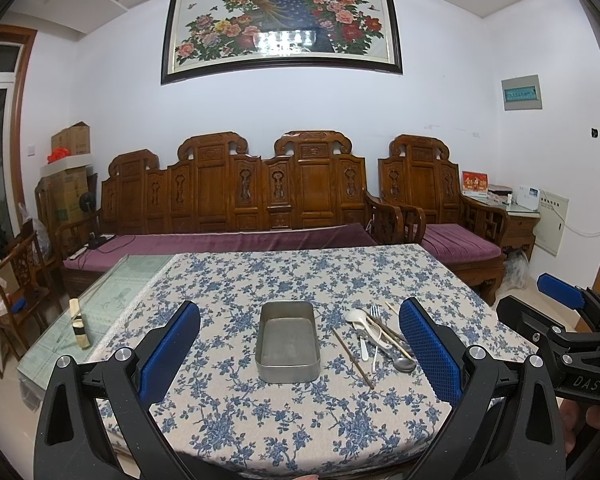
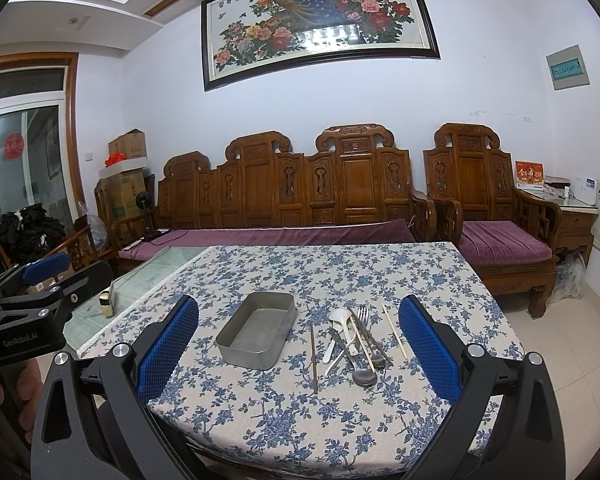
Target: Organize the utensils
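Observation:
An empty metal tray (image 1: 288, 342) (image 2: 256, 330) sits in the middle of the blue-flowered tablecloth (image 1: 260, 420). To its right lies a loose pile of utensils (image 1: 382, 334) (image 2: 354, 338): a white spoon (image 2: 339, 316), a fork (image 2: 363, 314), a metal spoon (image 2: 365, 377), a dark chopstick (image 2: 313, 360) and a pale chopstick (image 2: 394, 330). My left gripper (image 1: 300, 344) is open and empty, above the near table edge facing the tray. My right gripper (image 2: 298, 344) is open and empty, just right of the left one.
The table's left part is bare glass (image 1: 100, 304) with a small yellow box (image 1: 78, 322) on it. A carved wooden sofa (image 1: 236, 200) and armchair (image 1: 440, 208) stand behind the table. Cardboard boxes (image 1: 70, 184) are stacked at the back left.

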`<move>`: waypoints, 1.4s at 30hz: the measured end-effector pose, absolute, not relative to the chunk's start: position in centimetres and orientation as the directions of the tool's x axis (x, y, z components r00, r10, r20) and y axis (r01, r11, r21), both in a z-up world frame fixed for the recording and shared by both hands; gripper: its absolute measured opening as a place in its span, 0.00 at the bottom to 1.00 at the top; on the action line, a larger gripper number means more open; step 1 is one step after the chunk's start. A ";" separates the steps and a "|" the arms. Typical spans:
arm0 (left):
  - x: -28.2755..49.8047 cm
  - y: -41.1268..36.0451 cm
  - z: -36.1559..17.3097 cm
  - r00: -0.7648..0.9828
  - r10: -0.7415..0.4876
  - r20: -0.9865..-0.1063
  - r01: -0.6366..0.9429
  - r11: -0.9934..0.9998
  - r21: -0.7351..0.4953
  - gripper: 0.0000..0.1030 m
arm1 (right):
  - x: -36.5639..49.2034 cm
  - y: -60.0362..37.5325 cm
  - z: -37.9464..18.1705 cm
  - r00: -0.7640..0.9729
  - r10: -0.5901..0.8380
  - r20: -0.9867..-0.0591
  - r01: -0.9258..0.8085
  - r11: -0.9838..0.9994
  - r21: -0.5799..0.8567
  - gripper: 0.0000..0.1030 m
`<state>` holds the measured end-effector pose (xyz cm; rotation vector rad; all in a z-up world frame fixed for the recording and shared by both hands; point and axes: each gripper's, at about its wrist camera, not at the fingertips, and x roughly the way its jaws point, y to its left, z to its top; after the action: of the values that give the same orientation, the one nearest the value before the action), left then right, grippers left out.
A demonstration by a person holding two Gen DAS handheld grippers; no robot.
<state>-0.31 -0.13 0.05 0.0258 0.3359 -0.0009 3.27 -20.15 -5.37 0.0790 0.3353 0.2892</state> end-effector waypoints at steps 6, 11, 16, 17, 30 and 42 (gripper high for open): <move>-0.3 -0.2 0.0 0.944 0.004 -0.330 0.005 1.000 0.026 0.94 | 3.3 -20.1 -5.4 0.904 0.292 -0.312 -0.267 0.956 0.123 0.98; -0.3 -0.2 0.0 0.944 0.004 -0.330 0.005 1.000 0.027 0.94 | 3.3 -20.1 -5.3 0.904 0.292 -0.312 -0.267 0.956 0.123 0.98; -0.1 0.0 0.1 0.944 0.002 -0.331 0.007 1.000 0.026 0.94 | 3.2 -20.1 -5.4 0.904 0.293 -0.312 -0.268 0.956 0.123 0.98; -0.1 0.0 0.1 0.942 0.001 -0.335 0.008 1.000 0.025 0.94 | 3.3 -20.2 -5.5 0.903 0.293 -0.313 -0.267 0.956 0.124 0.98; 2.2 0.0 -2.2 0.909 -0.012 -0.417 0.021 1.000 0.016 0.94 | 4.1 -20.1 -5.9 0.887 0.298 -0.352 -0.273 0.955 0.121 0.98; 7.0 -0.5 -7.0 0.845 -0.059 -0.531 0.070 0.998 -0.001 0.94 | 9.4 -20.4 -10.4 0.849 0.290 -0.442 -0.286 0.955 0.078 0.89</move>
<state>7.03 -0.55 -7.02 0.0188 0.5601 -0.0680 9.39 -20.45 -10.43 0.0093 0.4669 0.3035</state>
